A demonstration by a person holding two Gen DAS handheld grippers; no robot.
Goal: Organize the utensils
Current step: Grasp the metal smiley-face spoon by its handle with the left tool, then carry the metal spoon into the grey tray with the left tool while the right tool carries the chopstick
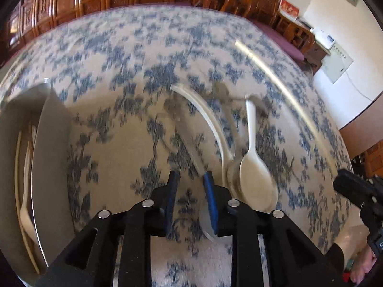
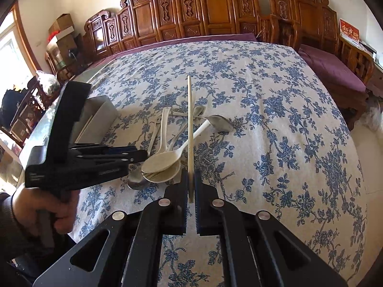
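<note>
Wooden chopstick [image 2: 189, 129] pinched near its end in our right gripper [image 2: 190, 186], raised over the blue-floral tablecloth [image 2: 275, 124]. Left gripper [image 1: 190, 186] hangs part-open, holding nothing, over the spoon pile [image 2: 165, 153]. Grey utensil box [image 2: 95, 122] sits just left of the pile, sticks inside.

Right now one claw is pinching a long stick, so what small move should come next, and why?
Probably carry the chopstick left toward the grey organizer box. The right gripper is shut on it, lifted above the spoon pile, and the box appears to hold similar pale sticks already.
</note>
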